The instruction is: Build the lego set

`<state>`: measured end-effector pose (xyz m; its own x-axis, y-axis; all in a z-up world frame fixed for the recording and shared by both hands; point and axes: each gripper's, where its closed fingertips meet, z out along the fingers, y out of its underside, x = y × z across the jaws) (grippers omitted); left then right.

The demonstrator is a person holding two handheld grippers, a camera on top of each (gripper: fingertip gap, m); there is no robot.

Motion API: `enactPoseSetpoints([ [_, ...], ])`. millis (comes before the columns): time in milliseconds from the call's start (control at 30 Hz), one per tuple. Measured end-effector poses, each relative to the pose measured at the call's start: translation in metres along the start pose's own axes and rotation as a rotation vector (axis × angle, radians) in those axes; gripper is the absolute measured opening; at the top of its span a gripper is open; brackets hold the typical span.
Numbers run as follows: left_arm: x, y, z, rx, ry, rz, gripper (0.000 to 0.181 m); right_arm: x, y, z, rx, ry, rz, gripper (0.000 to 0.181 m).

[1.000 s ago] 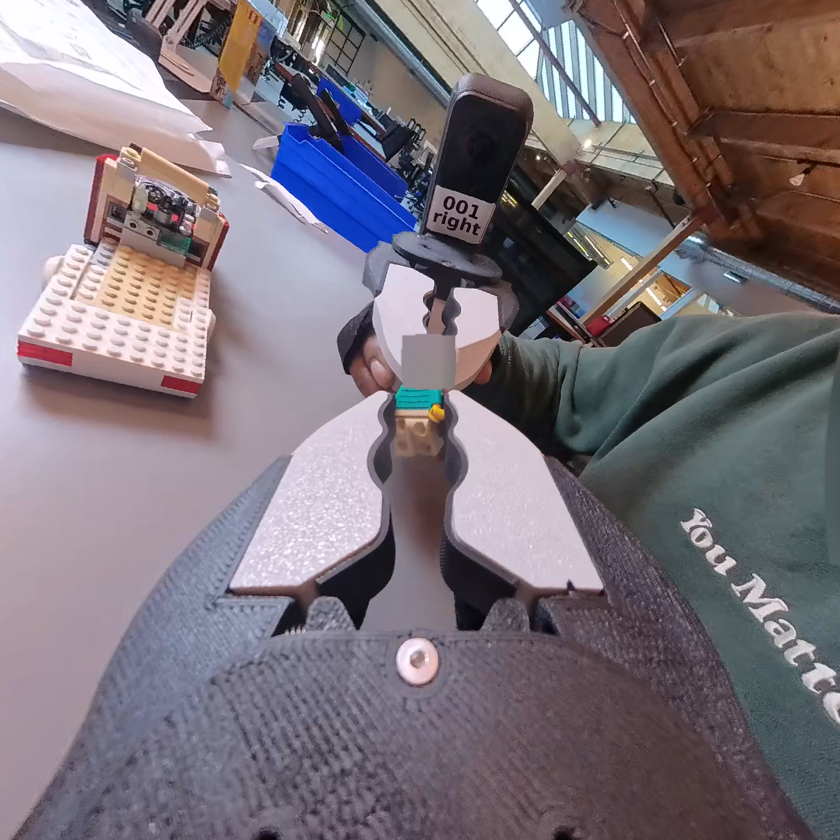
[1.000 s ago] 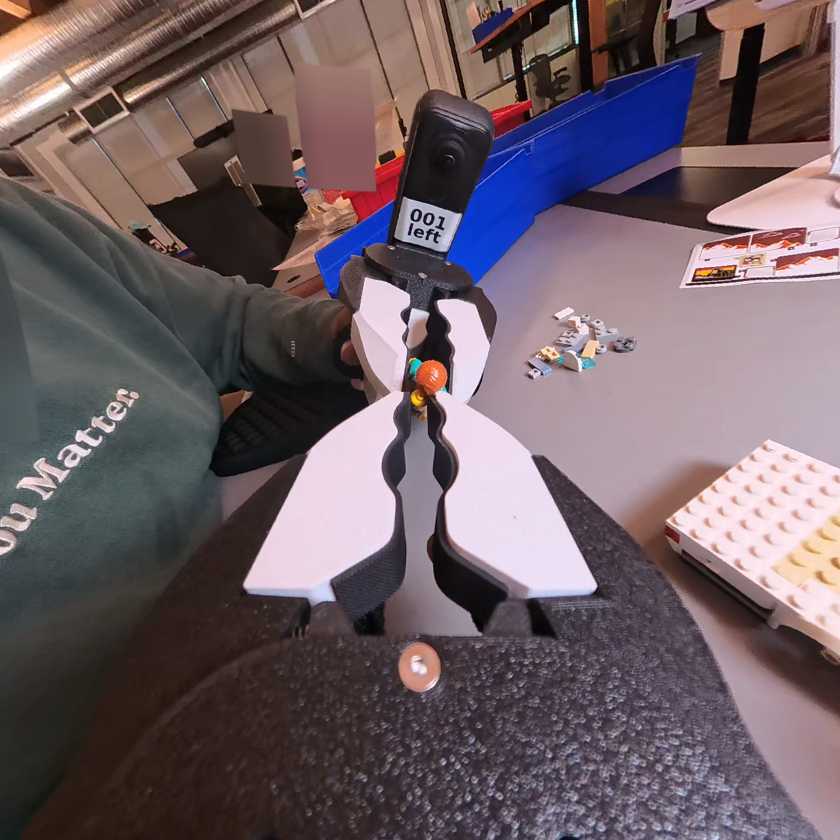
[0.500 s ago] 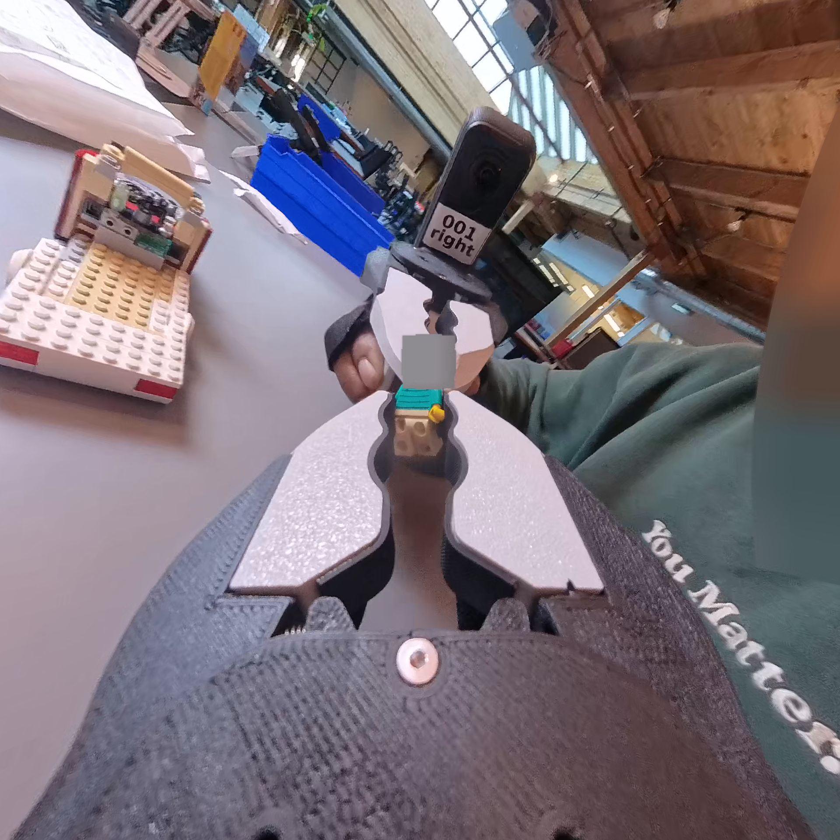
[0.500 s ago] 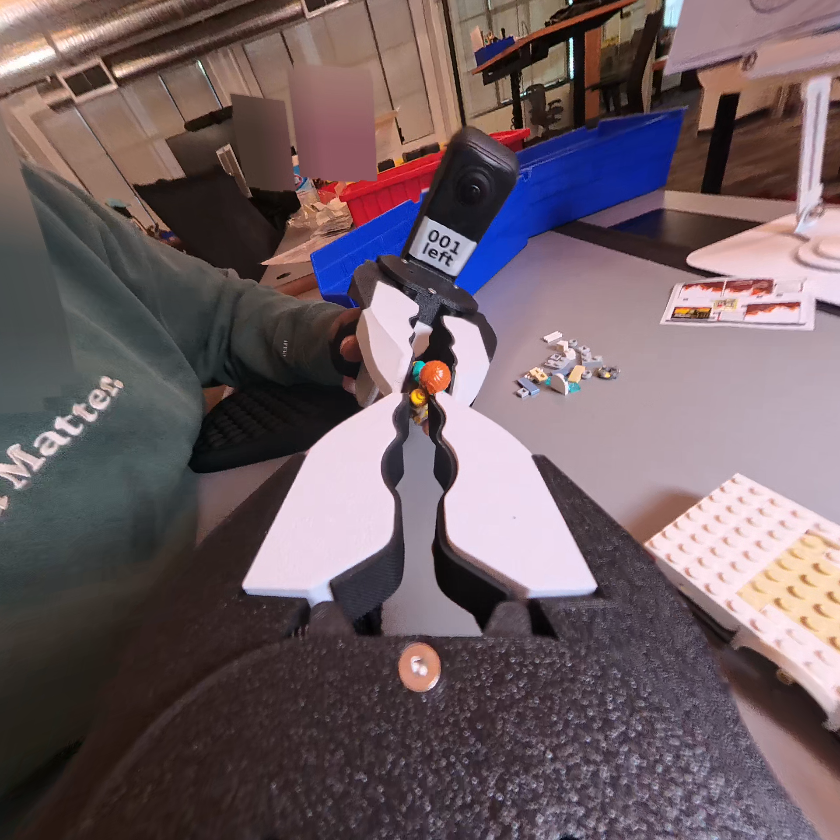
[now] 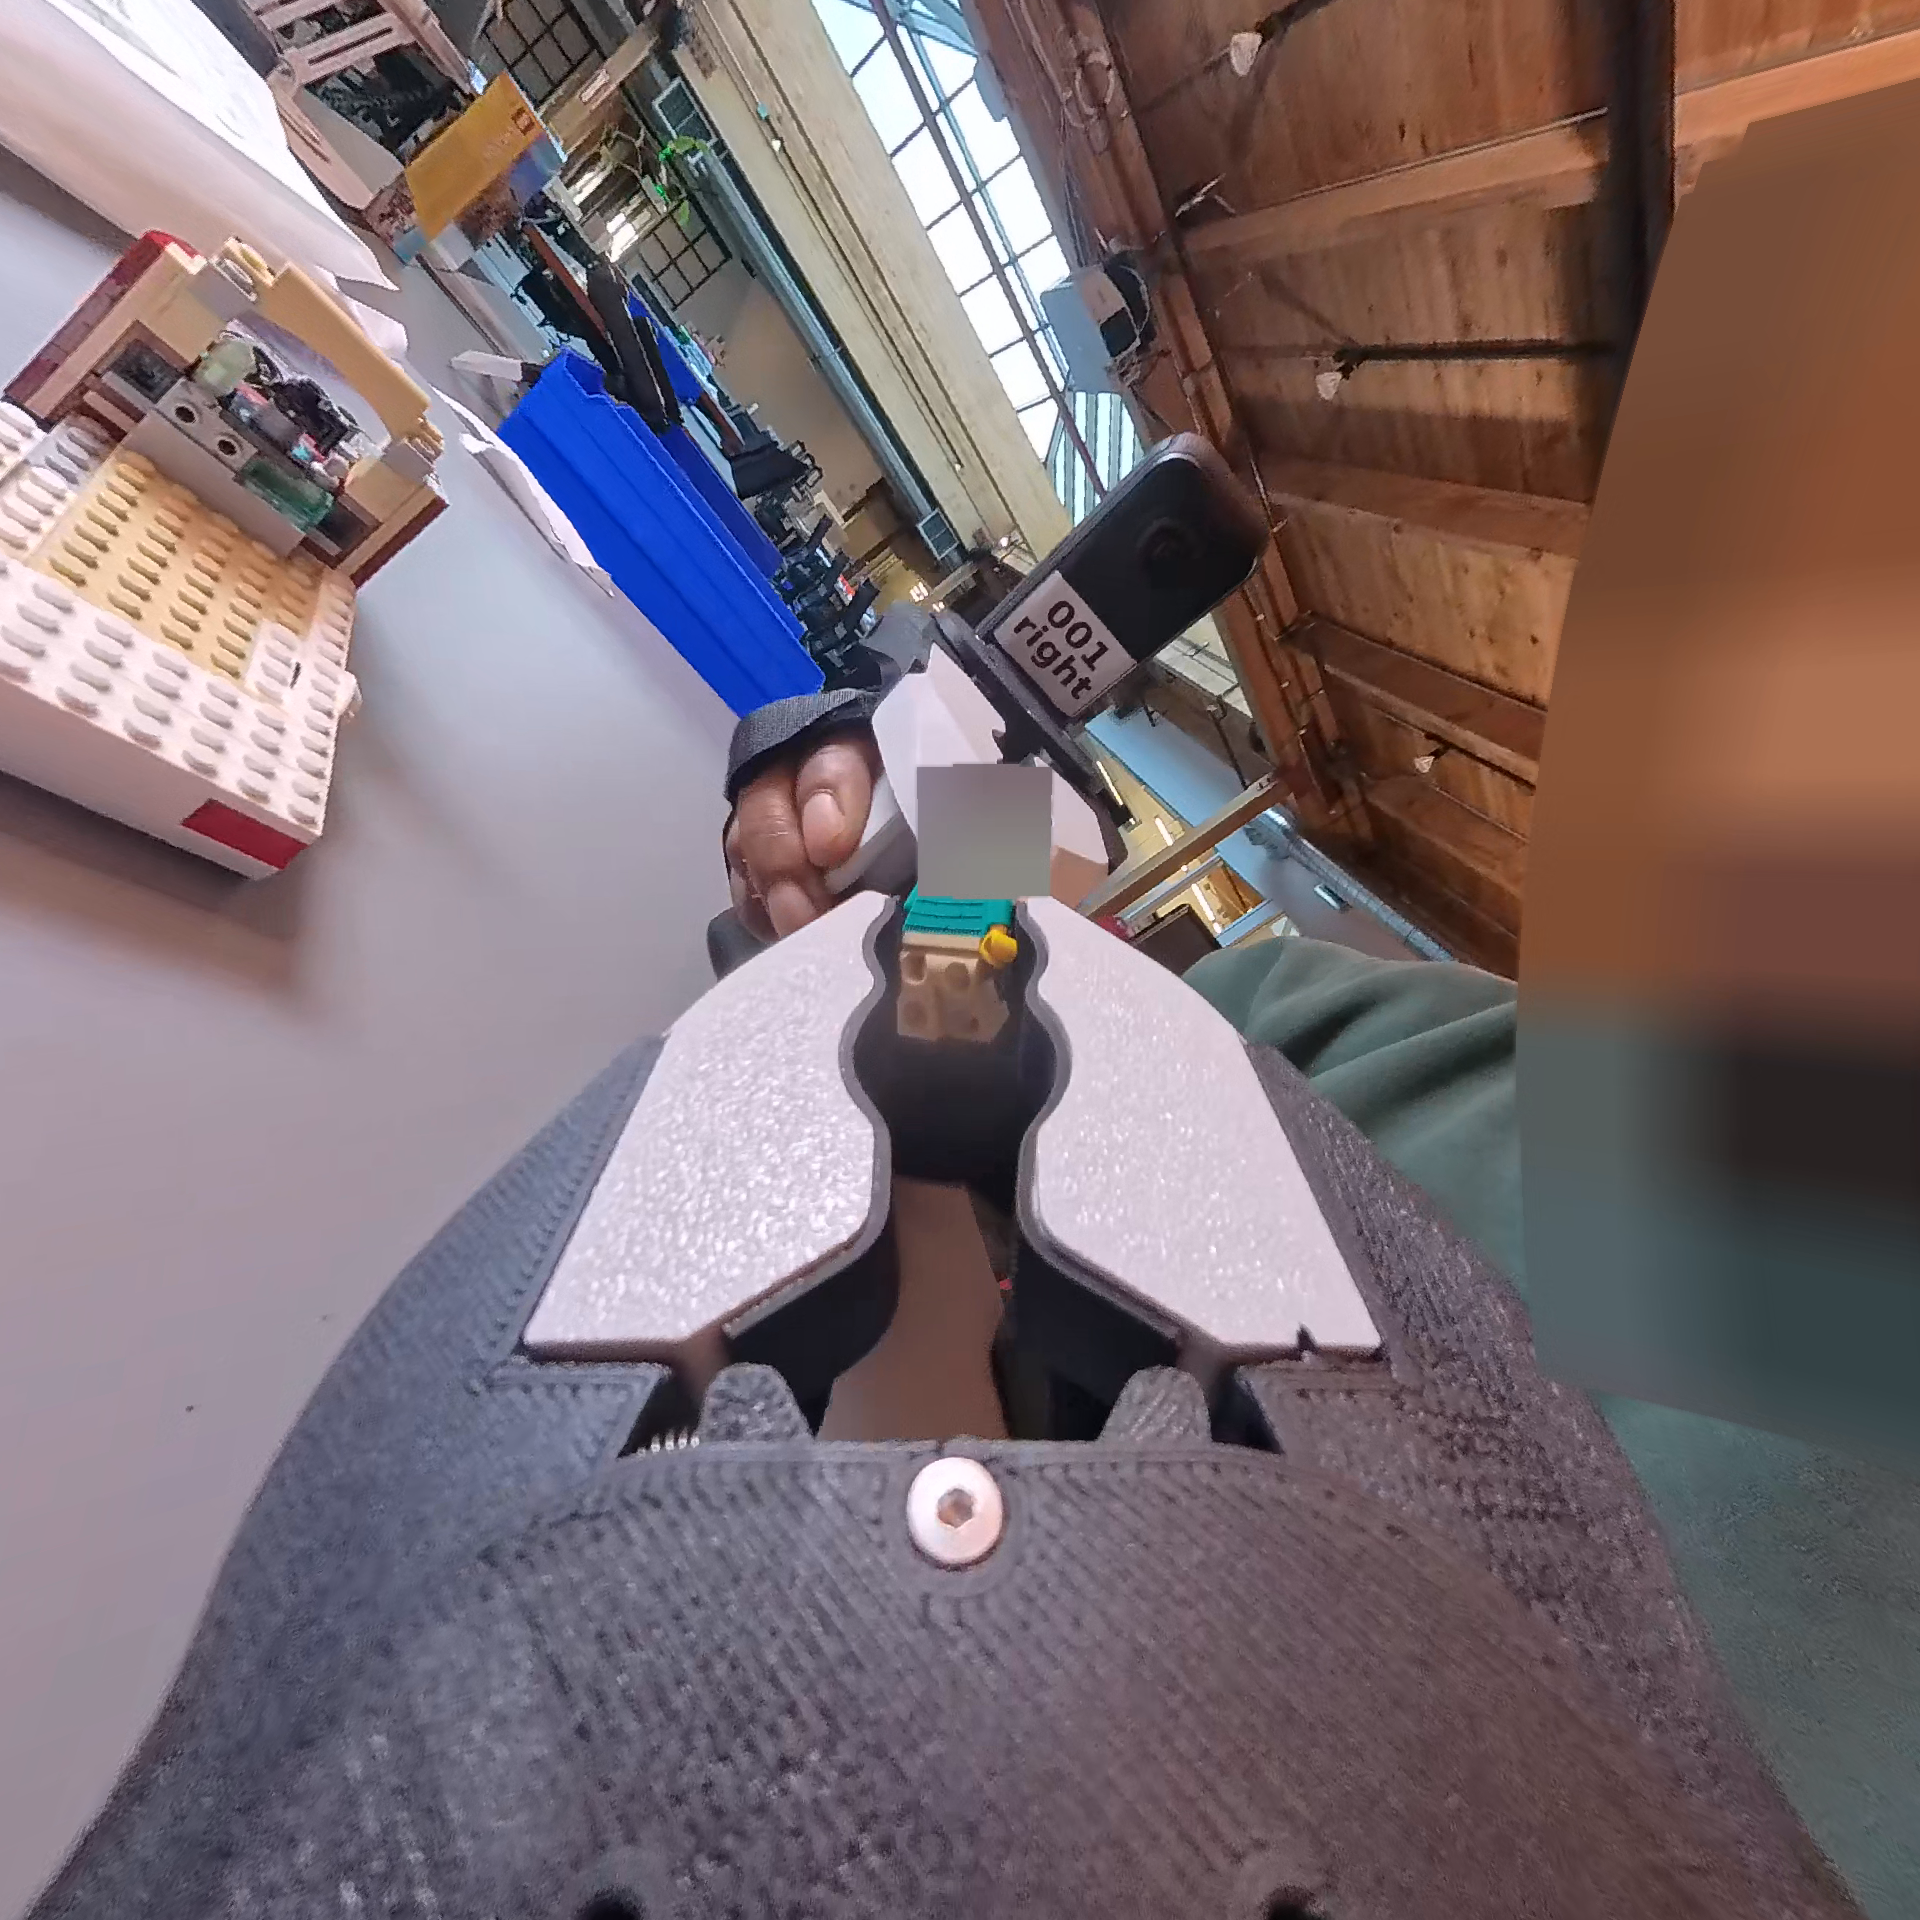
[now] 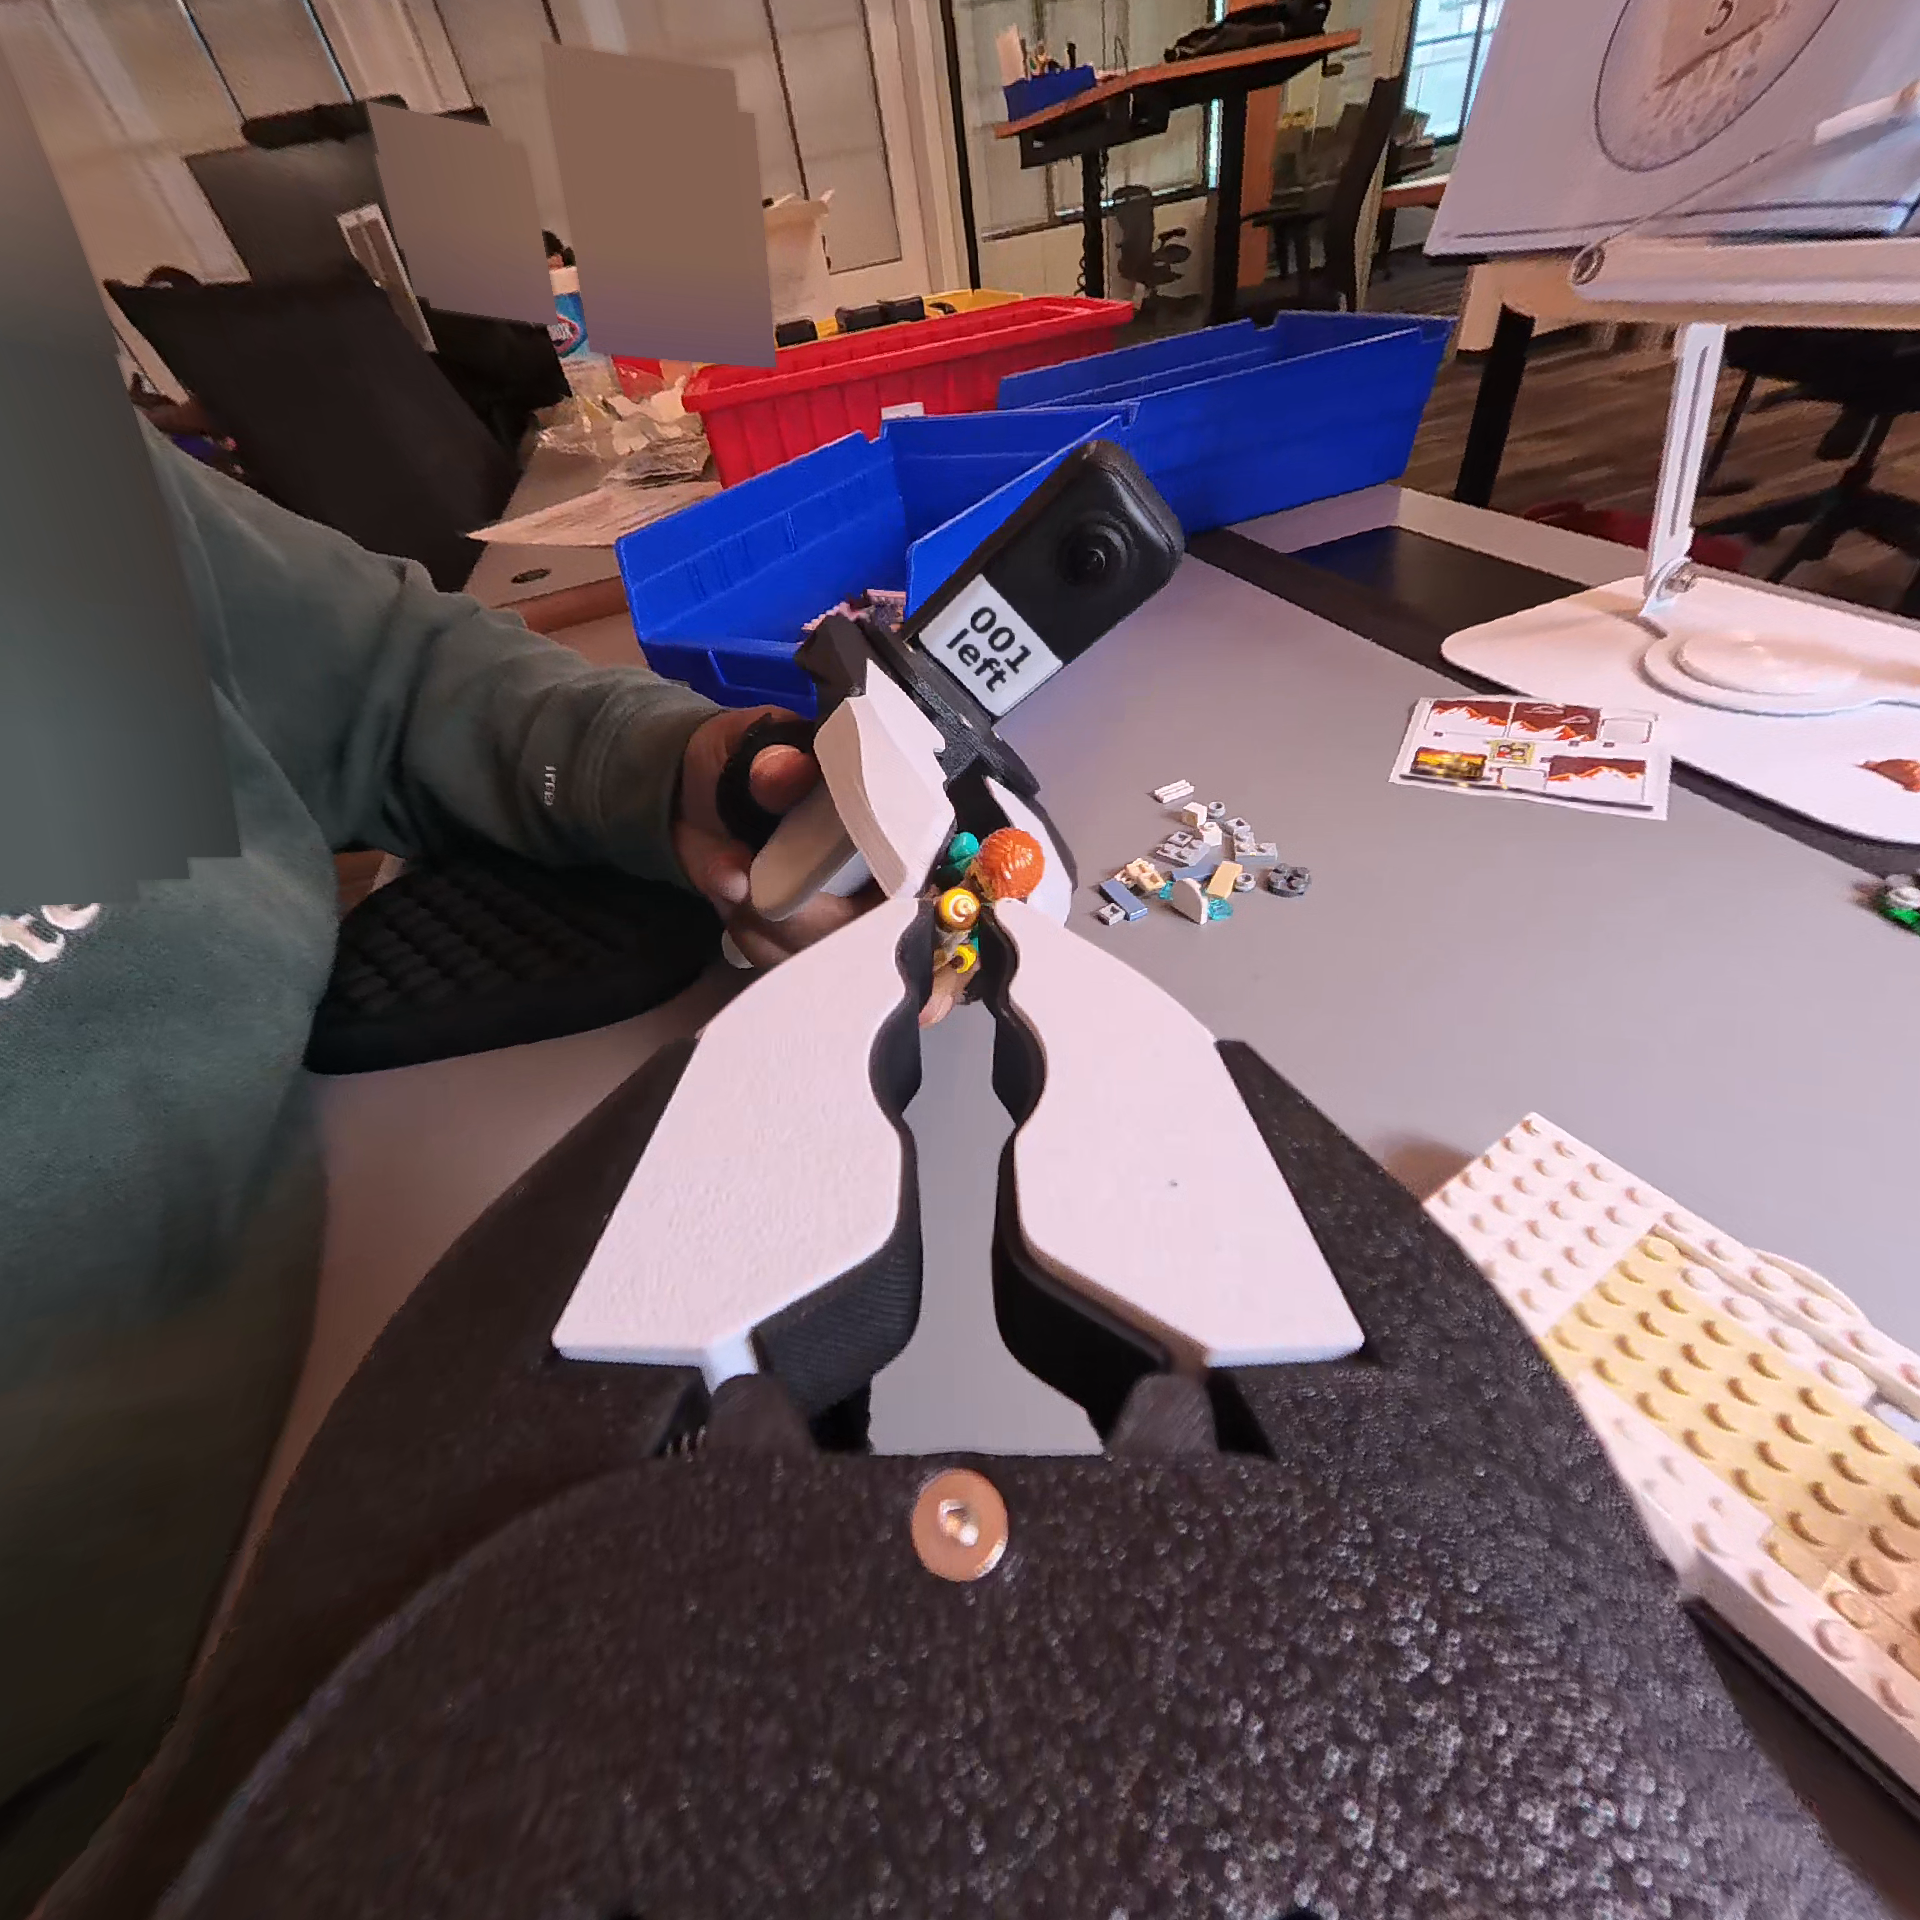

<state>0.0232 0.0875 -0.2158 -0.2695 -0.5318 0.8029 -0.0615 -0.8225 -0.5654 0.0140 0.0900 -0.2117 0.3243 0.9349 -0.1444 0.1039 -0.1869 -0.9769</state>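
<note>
Both grippers are pinching one minifig (image 5: 951,961) mid-air, tip to tip: left gripper (image 5: 954,971) clamping tan legs + teal torso, right gripper (image 6: 961,935) clenching its upper end. Lego base (image 6: 1704,1382) sitting at 4 o'clock in right view. Risk: uneven twisting w/ such shallow grips could be popping the fig loose, dropping it.

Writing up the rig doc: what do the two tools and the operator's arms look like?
Both tools match: the left tool and right tool each have two white, wavy-edged fingers on a black textured body with a silver screw. Each carries a black camera with a white label. No cables visible. The operator wears a dark green sweatshirt with white lettering and black straps over the hands.
</note>
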Motion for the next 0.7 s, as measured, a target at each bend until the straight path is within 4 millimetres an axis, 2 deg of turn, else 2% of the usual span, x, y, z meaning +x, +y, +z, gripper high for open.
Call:
enactPoseSetpoints([
  [167,-0.003,-0.001,0.0,0.023,-0.006,-0.017,0.02,0.0,0.002,0.001,-0.004,-0.057,0.134,0.008],
  [333,-0.009,0.006,-0.002,-0.033,-0.042,0.029,0.021,-0.001,0.01,0.002,0.0,-0.118,0.231,0.007],
  [467,-0.011,0.01,-0.002,-0.077,-0.081,0.099,0.021,-0.002,0.012,0.002,0.005,-0.144,0.259,0.007],
  [700,-0.014,0.017,-0.003,-0.138,-0.081,0.095,0.022,0.003,0.016,-0.001,0.001,-0.136,0.284,0.007],
])
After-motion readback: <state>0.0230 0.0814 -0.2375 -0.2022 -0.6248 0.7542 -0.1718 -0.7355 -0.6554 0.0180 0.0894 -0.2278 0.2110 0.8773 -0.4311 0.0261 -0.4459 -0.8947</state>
